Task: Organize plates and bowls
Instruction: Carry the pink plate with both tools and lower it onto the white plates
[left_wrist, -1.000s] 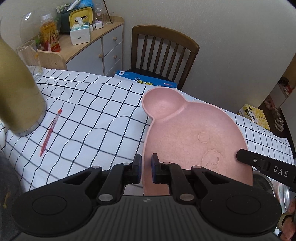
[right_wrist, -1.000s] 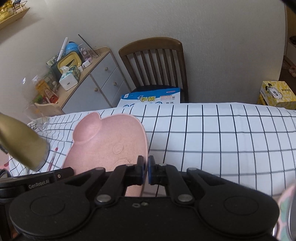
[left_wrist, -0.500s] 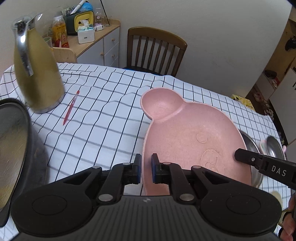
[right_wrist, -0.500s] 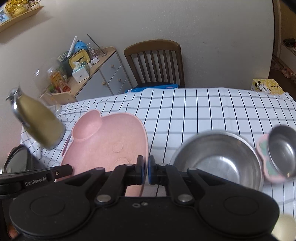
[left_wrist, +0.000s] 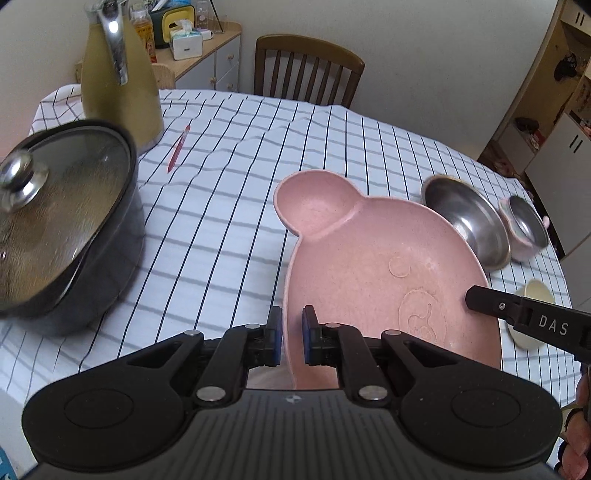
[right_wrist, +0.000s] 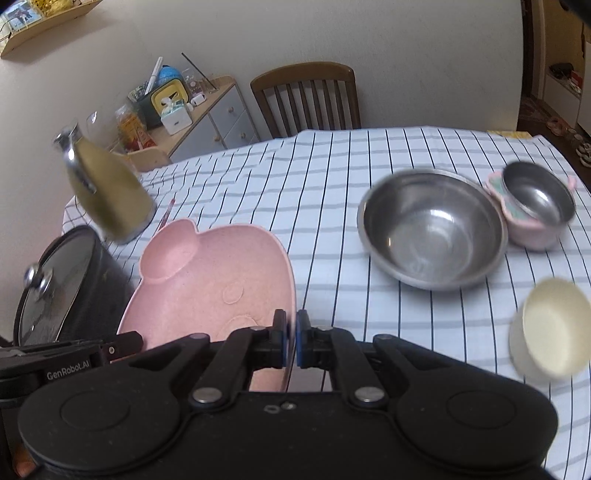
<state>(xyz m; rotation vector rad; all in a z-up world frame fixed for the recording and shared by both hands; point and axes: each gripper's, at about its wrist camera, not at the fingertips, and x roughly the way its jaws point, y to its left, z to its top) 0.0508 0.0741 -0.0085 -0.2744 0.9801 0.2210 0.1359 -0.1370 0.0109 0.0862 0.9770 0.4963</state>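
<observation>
A pink bear-shaped plastic plate (left_wrist: 373, 266) is held above the checked white tablecloth (left_wrist: 229, 206), gripped on opposite rims by two black hand-held grippers. The left gripper (left_wrist: 292, 334) points steeply down, its blue-padded fingers clenched on the plate's left rim; the right gripper (right_wrist: 291, 338), tilted much the same, is clamped on the plate's right rim. Each tool's tip shows in the other's camera view.

Along the table's left edge stands a black cooking pot with a glass lid (left_wrist: 59, 229). Behind it, toward the far left corner, rises a tall olive-gold vacuum jug with a chrome handle (left_wrist: 118, 74), and a red pen (left_wrist: 178, 148) lies on the cloth just beside the jug.

To the right of the plate a large stainless steel bowl (right_wrist: 432, 229) sits on the cloth; touching it, near the right edge, a small steel bowl rests tilted inside a pink flower-rimmed bowl (right_wrist: 532, 218). A cream-coloured small bowl (right_wrist: 546, 332) stands nearer the front right corner. A brown wooden chair (left_wrist: 306, 68) stands behind the far edge.
</observation>
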